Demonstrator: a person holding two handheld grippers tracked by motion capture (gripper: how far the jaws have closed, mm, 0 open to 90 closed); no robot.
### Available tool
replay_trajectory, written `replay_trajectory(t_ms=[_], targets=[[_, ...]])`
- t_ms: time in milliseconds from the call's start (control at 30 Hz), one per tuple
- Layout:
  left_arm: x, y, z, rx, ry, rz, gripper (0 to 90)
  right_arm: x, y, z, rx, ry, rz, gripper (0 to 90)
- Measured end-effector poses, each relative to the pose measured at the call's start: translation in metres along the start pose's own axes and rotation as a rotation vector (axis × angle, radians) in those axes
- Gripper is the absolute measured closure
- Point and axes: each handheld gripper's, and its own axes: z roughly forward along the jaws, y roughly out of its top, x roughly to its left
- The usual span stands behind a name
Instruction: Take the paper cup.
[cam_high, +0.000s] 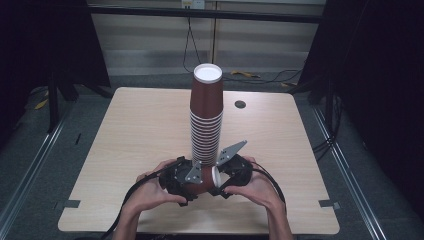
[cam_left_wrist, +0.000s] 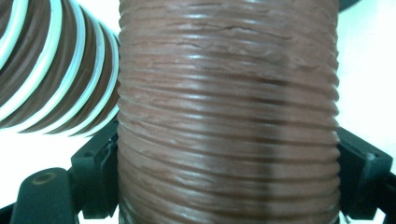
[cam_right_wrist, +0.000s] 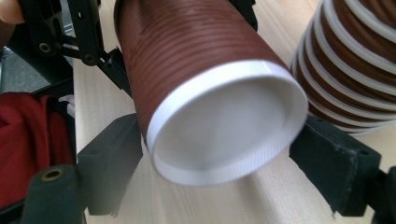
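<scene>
Left tool (cam_high: 186, 186) squeezing a brown cup (cam_high: 200, 180) lying sideways, near the bench (cam_high: 140, 130) edge. Right tool (cam_right_wrist: 219, 158) closing around its white end, not yet pinching. Risking bumping the tall stack (cam_high: 206, 117) just behind. Right tool's camera showing that white end; left tool's showing ribbed side.

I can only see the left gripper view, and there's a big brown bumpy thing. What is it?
Observer: A brown ribbed paper cup lying on its side, clamped in the left hand-held gripper.
Operator: What are the stripy things beside it?
Observer: A tall stack of upside-down cups standing on the wooden table.
Operator: Where's the other hand-held gripper?
Observer: The right hand-held gripper has a jaw each side of the cup's white end; whether it squeezes, I can't tell.
</scene>
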Motion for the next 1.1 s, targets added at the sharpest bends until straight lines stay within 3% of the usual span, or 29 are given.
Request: replay_trajectory(t_ms=[133,200,267,367,433,533,800,833,1000,1033,1100], targets=[[-0.0021,0.0014,0.0021,0.005,-0.001,0.009,14.3,-0.0006,0.003,0.0035,0.013,0.026,-0.014,16.7],[-0.0018,0.0011,0.0018,0.005,-0.001,0.014,14.3,0.0006,0.0033,0.0033,0.016,0.016,-0.012,17.1],[-0.0009,-0.0004,-0.0004,-0.02,-0.009,0.02,14.3,0.0014,0.0033,0.0032,0.008,0.023,-0.025,18.6],[-0.0042,0.0012,0.0022,-0.026,0.004,0.002,14.3,0.0022,0.0054,0.0041,-0.004,0.035,-0.033,18.5],[-0.0038,0.0028,0.0016,-0.009,0.0,0.034,14.3,0.0027,0.0061,0.0038,0.003,0.039,-0.029,18.5],[-0.0038,0.003,0.0027,-0.012,-0.007,0.033,14.2,0.0029,0.0069,0.005,-0.002,0.041,-0.045,19.3],[-0.0008,0.0003,0.0023,-0.068,-0.015,0.046,11.7,0.0033,0.0068,-0.0008,-0.008,0.038,-0.047,21.8],[-0.0019,-0.0006,0.0031,-0.103,-0.021,0.025,11.3,0.003,0.0066,-0.0023,-0.006,0.043,-0.046,22.1],[0.0,-0.003,0.0001,-0.143,-0.037,0.015,11.2,0.0025,0.0054,-0.004,-0.001,0.049,-0.045,22.6],[0.0014,-0.0053,-0.0025,-0.177,-0.035,-0.009,11.4,0.0021,0.0048,-0.0027,-0.003,0.054,-0.047,22.8],[0.0018,-0.0067,-0.0037,-0.192,-0.034,-0.004,11.5,0.0023,0.0048,-0.0024,-0.003,0.055,-0.044,22.9]])
